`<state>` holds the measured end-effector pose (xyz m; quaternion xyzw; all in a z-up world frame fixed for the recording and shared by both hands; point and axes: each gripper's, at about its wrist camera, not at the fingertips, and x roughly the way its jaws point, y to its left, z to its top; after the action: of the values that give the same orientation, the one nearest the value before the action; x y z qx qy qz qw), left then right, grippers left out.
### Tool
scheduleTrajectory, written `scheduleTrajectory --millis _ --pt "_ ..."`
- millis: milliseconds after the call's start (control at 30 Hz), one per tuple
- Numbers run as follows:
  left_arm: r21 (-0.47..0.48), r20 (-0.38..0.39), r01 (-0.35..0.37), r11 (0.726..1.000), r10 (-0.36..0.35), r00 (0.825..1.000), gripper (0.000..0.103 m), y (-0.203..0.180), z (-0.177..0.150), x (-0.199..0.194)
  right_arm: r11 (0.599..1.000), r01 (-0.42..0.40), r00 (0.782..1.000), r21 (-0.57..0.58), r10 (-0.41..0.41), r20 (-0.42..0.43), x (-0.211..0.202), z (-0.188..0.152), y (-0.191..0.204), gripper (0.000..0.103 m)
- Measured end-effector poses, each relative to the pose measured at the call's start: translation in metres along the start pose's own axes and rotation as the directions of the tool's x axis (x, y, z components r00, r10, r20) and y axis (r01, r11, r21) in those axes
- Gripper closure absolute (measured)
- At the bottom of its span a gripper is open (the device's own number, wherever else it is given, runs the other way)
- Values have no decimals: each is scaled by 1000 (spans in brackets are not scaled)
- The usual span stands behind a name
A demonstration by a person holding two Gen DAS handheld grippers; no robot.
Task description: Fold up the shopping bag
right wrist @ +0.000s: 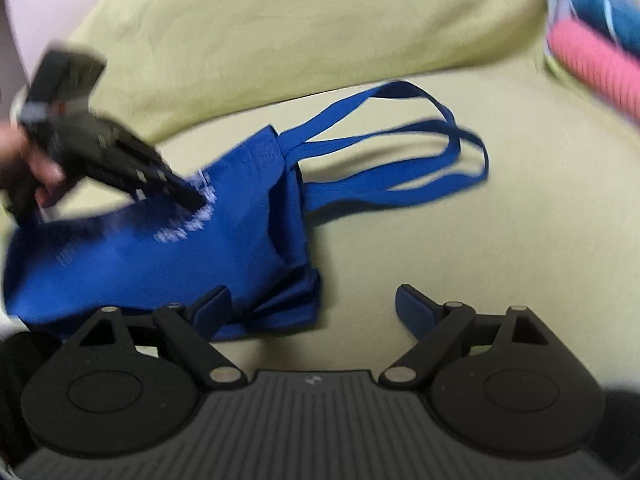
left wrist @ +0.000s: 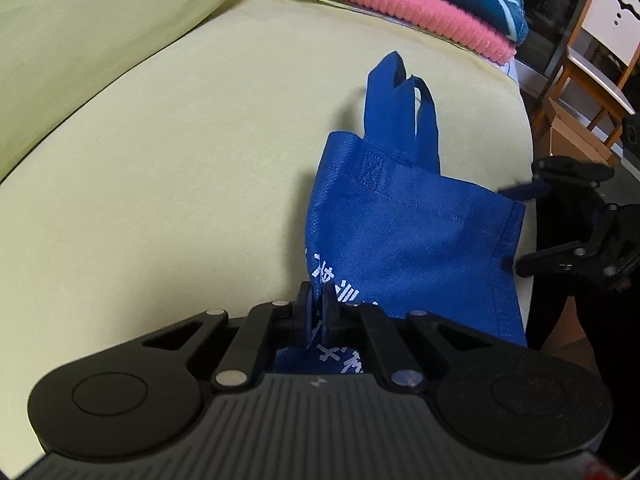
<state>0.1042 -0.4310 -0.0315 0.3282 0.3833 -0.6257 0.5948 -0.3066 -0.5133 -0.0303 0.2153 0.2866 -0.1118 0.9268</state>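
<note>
A blue non-woven shopping bag (left wrist: 404, 236) with white print lies crumpled on a yellow-green sofa seat (left wrist: 180, 184), its two handles (left wrist: 400, 96) pointing away. My left gripper (left wrist: 318, 308) is shut on a pinch of the printed fabric at the bag's near edge. In the right wrist view the bag (right wrist: 172, 252) lies at left with its handles (right wrist: 400, 140) stretched to the right, and the left gripper (right wrist: 192, 200) bites the printed panel from the upper left. My right gripper (right wrist: 312, 300) stands open, the bag's folded corner next to its left finger (right wrist: 212, 304). From the left wrist view the right gripper (left wrist: 518, 230) straddles the bag's right edge.
Folded pink and teal blankets (left wrist: 420, 8) are stacked at the sofa's far end, also blankets (right wrist: 592, 52). The sofa back cushion (right wrist: 300, 32) rises behind the bag. Beyond the seat's edge stand a wooden chair (left wrist: 592, 64) and a cardboard box (left wrist: 568, 136). A hand (right wrist: 36, 176) holds the left gripper.
</note>
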Motion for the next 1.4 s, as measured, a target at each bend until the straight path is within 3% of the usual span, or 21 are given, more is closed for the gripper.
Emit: scheduleTrajectory --millis 167,400,500,600,667,767,933,1100,1267,1400 --pt "5 10 0 1000 0 1000 103 -2 -7 -1 956 -118 993 268 118 18 1 -6 -9 16" --pt "5 43 19 1000 -20 999 103 -2 -14 -3 853 -184 983 489 168 76 5 -14 -20 18" --pt "3 56 28 1000 -28 998 103 2 -18 -4 822 -195 981 534 170 97 9 -17 -19 26" --pt "0 67 34 999 -34 997 103 6 -21 -6 816 -181 983 549 142 113 13 -14 -22 47" --pt "-3 75 36 999 -35 997 103 7 -22 -7 826 -150 989 543 118 92 16 -10 -25 81" --pt "-16 91 30 999 -28 995 103 9 -24 -9 845 -140 990 516 129 58 19 1 -31 89" --pt "-119 168 8 993 12 986 103 20 -9 -15 921 -136 991 365 128 44 25 49 -38 91" --pt "-283 228 15 959 53 972 103 43 11 -12 981 -79 996 178 73 42 45 125 -48 91" --pt "-374 261 43 927 61 963 103 63 17 6 999 -35 998 29 33 51 78 192 -51 92" --pt "-424 298 25 905 113 948 103 76 13 18 998 -17 999 -56 18 28 116 218 -53 93"
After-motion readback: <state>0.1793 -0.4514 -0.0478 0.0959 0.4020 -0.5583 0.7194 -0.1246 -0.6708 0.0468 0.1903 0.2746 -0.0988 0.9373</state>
